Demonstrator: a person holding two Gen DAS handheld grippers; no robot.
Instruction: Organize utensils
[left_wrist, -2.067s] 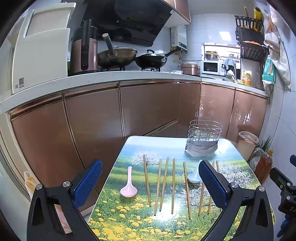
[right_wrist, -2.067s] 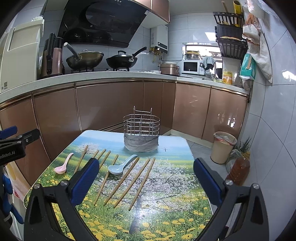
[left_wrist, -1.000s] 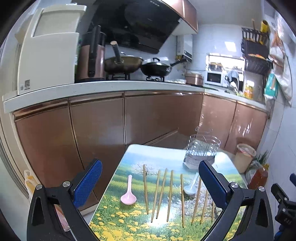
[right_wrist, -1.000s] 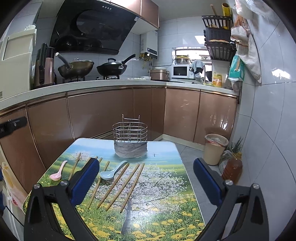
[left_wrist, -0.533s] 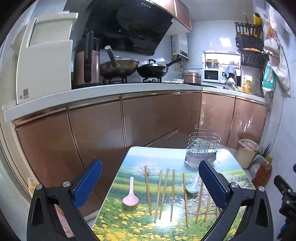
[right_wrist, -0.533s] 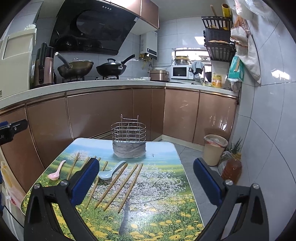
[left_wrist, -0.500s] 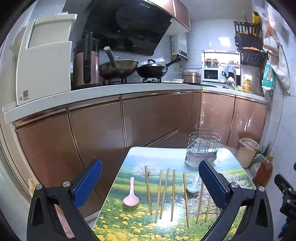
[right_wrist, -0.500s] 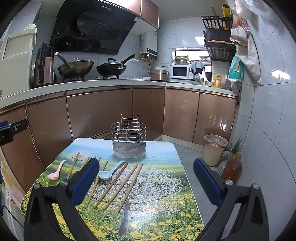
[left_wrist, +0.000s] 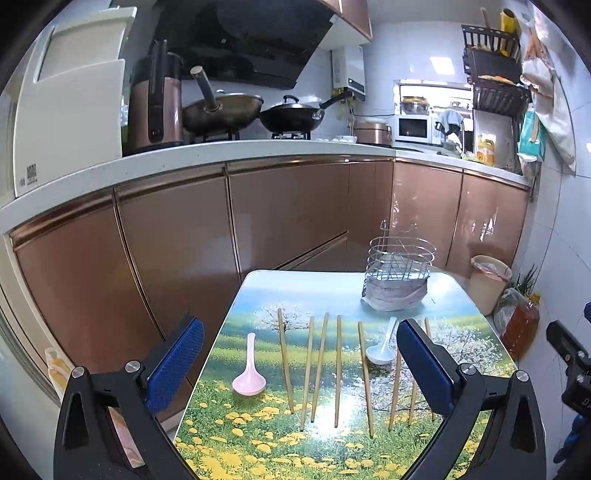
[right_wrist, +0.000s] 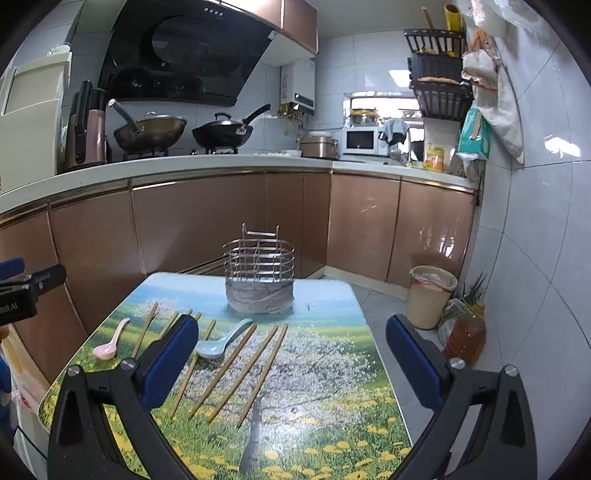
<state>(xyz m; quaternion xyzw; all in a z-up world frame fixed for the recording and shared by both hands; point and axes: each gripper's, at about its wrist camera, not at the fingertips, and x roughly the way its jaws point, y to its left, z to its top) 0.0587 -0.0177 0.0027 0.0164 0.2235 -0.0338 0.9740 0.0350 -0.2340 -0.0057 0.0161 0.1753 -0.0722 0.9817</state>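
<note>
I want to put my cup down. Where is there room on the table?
The table is bare on its right side, past the last chopsticks, and along the near edge. The row between the pink spoon and blue spoon is crowded.

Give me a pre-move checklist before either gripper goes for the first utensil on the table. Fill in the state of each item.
1. Left gripper open and holding nothing: ok.
2. Right gripper open and holding nothing: ok.
3. Wire utensil holder upright at the table's far end, nothing visible in it: ok.
4. Chopsticks lie flat in a spread row, mostly with gaps between them: ok.
5. Pink spoon lies apart from the chopsticks: ok.
6. Light blue spoon free to lift: cannot tell; a chopstick lies close beside its handle.
</note>
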